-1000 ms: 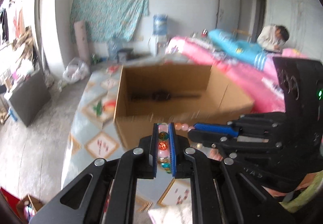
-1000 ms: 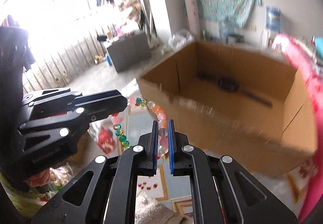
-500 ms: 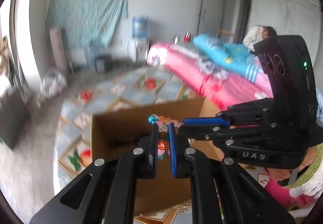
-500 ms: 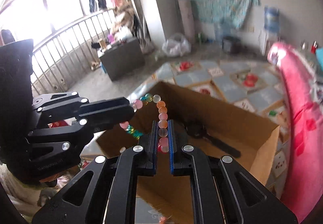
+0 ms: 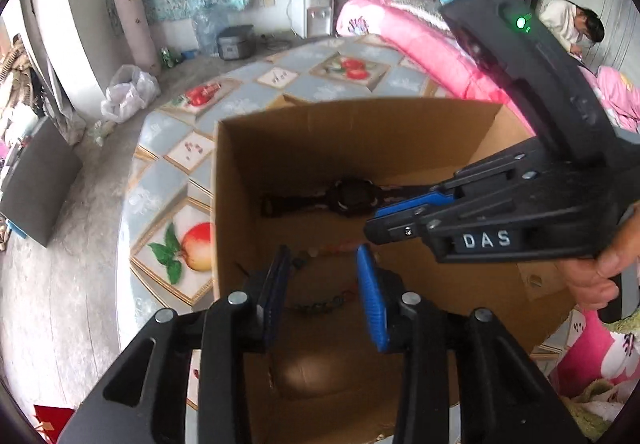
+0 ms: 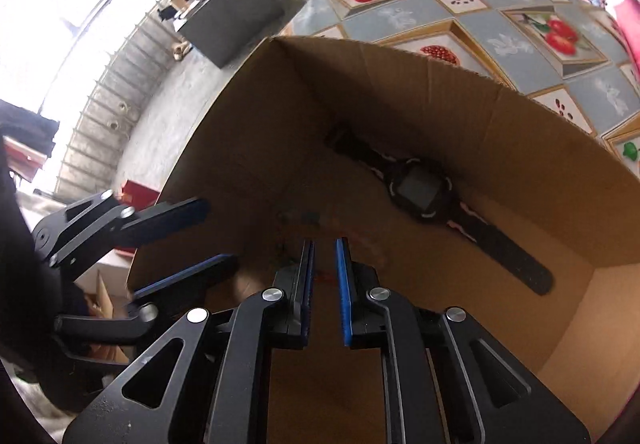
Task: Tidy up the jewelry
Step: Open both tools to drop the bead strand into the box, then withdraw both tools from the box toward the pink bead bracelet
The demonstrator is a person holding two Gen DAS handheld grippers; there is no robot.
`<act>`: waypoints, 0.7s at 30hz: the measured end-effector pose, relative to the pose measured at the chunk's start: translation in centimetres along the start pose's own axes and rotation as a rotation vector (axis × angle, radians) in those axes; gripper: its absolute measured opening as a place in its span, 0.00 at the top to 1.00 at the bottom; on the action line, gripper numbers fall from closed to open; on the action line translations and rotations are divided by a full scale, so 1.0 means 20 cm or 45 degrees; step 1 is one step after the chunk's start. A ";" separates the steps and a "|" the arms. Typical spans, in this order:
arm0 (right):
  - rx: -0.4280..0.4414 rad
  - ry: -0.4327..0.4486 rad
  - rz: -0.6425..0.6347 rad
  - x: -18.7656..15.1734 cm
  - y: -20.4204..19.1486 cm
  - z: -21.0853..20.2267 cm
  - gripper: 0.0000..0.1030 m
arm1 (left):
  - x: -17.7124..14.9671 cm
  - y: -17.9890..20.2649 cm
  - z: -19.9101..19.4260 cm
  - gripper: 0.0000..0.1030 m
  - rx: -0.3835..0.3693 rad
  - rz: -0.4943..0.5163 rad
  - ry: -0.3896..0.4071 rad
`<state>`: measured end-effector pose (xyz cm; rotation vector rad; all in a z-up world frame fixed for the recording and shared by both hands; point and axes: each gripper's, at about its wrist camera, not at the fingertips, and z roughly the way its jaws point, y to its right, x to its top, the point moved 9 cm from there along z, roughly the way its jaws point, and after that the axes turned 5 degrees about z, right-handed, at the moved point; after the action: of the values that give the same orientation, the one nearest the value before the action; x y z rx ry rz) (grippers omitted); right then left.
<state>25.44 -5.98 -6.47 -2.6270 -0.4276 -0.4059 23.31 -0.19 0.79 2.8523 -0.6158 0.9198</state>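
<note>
An open cardboard box [image 5: 224,180] [image 6: 520,124] stands on a fruit-patterned table. A black wristwatch [image 5: 352,198] [image 6: 420,192] lies flat inside it. A bracelet of coloured beads [image 5: 320,276] lies on the box floor, blurred in the right wrist view [image 6: 304,218]. My left gripper [image 5: 322,276] is open above the box, with the bracelet below between its fingers. My right gripper [image 6: 324,248] is open a little, empty, over the box floor; it also shows in the left wrist view [image 5: 384,222].
The fruit-patterned table [image 5: 168,148] extends beyond the box. A pink bed [image 5: 384,20] with a person [image 5: 572,24] on it lies at the right. A water dispenser [image 5: 312,4], a plastic bag [image 5: 128,92] and a dark cabinet [image 6: 228,20] stand on the floor.
Both grippers were shut on the bead bracelet and held it over the box. Both have opened and tilted down, and the bracelet now lies on the box floor.
</note>
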 end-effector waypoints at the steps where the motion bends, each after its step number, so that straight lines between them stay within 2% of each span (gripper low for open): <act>1: -0.004 0.033 0.000 0.00 0.01 -0.03 0.89 | 0.01 -0.02 -0.02 0.66 0.009 -0.009 0.029; 5: 0.004 0.210 0.012 -0.03 0.06 -0.27 0.86 | 0.01 -0.09 -0.13 0.57 0.035 -0.063 0.124; 9: -0.054 0.483 0.069 -0.17 0.19 -0.64 0.68 | -0.07 -0.20 -0.17 0.44 0.023 -0.199 0.165; 11: -0.115 0.584 0.142 -0.27 0.29 -0.77 0.61 | -0.11 -0.23 -0.14 0.42 -0.016 -0.273 0.144; 12: -0.128 0.610 0.174 -0.32 0.33 -0.81 0.54 | -0.14 -0.23 -0.12 0.41 -0.046 -0.315 0.128; 13: -0.139 0.634 0.220 -0.37 0.38 -0.85 0.51 | -0.17 -0.23 -0.09 0.41 -0.081 -0.358 0.108; 17: -0.091 0.615 0.414 -0.58 0.55 -0.80 0.48 | -0.28 -0.16 -0.03 0.41 -0.244 -0.512 0.061; 21: 0.100 0.496 0.499 -0.66 0.57 -0.61 0.48 | -0.30 -0.13 -0.05 0.39 -0.199 -0.541 0.093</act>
<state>14.87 -24.44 -4.88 -2.3976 0.1914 -0.7270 19.23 4.46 -1.74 2.6395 -0.0603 0.8518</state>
